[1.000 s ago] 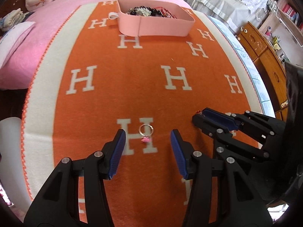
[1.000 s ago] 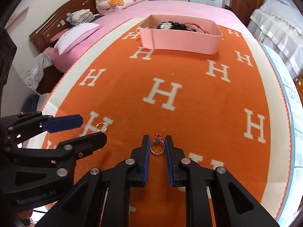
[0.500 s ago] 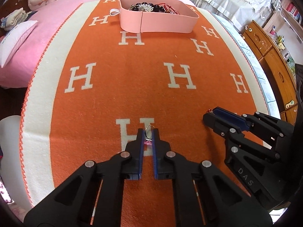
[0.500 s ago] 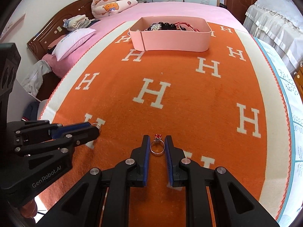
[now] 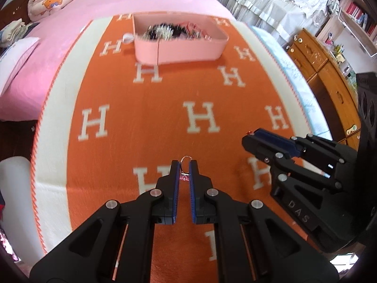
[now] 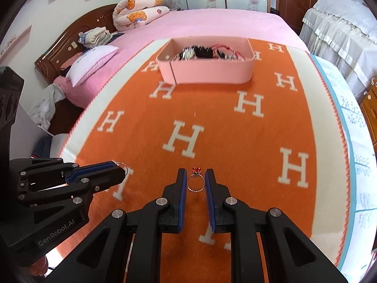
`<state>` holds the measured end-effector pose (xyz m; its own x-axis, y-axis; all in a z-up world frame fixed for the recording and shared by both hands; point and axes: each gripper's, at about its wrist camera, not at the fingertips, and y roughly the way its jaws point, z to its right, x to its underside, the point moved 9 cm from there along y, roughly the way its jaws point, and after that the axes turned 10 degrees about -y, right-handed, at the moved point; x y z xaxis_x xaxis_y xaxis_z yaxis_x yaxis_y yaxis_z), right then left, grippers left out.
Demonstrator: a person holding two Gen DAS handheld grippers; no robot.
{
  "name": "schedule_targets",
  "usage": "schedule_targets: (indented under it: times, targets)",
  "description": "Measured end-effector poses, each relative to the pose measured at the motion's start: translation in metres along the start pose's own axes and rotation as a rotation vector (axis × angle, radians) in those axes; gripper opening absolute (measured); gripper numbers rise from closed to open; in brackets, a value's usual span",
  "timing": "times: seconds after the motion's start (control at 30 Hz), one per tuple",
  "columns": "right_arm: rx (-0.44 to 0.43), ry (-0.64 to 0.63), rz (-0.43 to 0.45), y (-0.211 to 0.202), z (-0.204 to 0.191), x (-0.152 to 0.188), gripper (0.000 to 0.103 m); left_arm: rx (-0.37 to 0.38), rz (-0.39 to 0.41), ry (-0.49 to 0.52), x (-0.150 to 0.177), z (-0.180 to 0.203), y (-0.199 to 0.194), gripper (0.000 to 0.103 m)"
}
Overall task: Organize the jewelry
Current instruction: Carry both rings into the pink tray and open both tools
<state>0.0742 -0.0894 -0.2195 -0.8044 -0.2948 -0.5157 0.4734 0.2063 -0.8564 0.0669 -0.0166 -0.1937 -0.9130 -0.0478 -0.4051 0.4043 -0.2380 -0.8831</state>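
Observation:
My left gripper (image 5: 184, 165) is shut on a silver ring with a pink stone (image 5: 184, 176) and holds it above the orange blanket. It also shows in the right wrist view (image 6: 117, 169) with the ring (image 6: 122, 166) at its tip. My right gripper (image 6: 196, 176) is shut on a silver ring with a red stone (image 6: 196, 182), also lifted. It shows in the left wrist view (image 5: 253, 139) at the right. A pink box (image 6: 207, 72) holding several pieces of jewelry sits at the blanket's far end, also in the left wrist view (image 5: 179, 49).
The orange H-pattern blanket (image 6: 183, 139) lies on a pink bed. Pillows (image 6: 94, 61) and folded clothes lie at the left by the wooden headboard. A wooden dresser (image 5: 329, 82) stands at the right.
The left gripper closed on the pink-stone ring and lifted it. Both grippers have moved forward toward the pink box with their rings.

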Motion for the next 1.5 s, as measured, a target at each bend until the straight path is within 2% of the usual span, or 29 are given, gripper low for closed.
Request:
schedule_targets:
  times: [0.2,0.43,0.57,0.73,0.9,1.07,1.2,1.23,1.27,1.3,1.37,1.5]
  targets:
    - [-0.033,0.041,0.033,-0.032,0.016,-0.049,0.015,0.005,0.058,0.017,-0.062,0.023,-0.036,0.006]
    - [-0.059,0.046,0.098,-0.074,0.051,-0.152,0.015,0.02,0.174,0.019,-0.174,0.045,-0.08,0.006]
    - [-0.074,0.059,0.132,-0.084,0.075,-0.213,0.015,0.026,0.204,0.011,-0.232,0.052,-0.082,0.006]
    - [-0.049,0.054,0.132,-0.059,0.103,-0.267,0.015,0.026,0.188,-0.029,-0.284,0.05,-0.053,0.006]
    - [-0.051,0.099,0.038,0.011,0.131,-0.28,0.015,-0.01,0.106,-0.043,-0.291,0.037,0.006,0.006]
    - [-0.068,0.116,-0.049,0.079,0.143,-0.275,0.015,-0.048,0.038,-0.02,-0.268,0.033,0.06,0.006]
    - [-0.088,0.104,-0.078,0.111,0.144,-0.262,0.017,-0.069,0.003,-0.006,-0.255,0.029,0.088,0.008]
    - [-0.093,0.102,-0.087,0.117,0.143,-0.262,0.019,-0.072,-0.002,-0.006,-0.253,0.028,0.09,0.01]
    - [-0.102,0.1,-0.093,0.122,0.143,-0.261,0.025,-0.077,-0.007,-0.007,-0.251,0.026,0.094,0.022]
    - [-0.106,0.099,-0.096,0.126,0.142,-0.259,0.036,-0.081,-0.006,-0.01,-0.25,0.024,0.095,0.041]
    - [-0.105,0.103,-0.094,0.131,0.143,-0.257,0.045,-0.09,0.019,-0.022,-0.252,0.018,0.095,0.062]
    - [-0.114,0.114,-0.089,0.132,0.146,-0.257,0.046,-0.1,0.029,-0.038,-0.253,0.011,0.093,0.063]
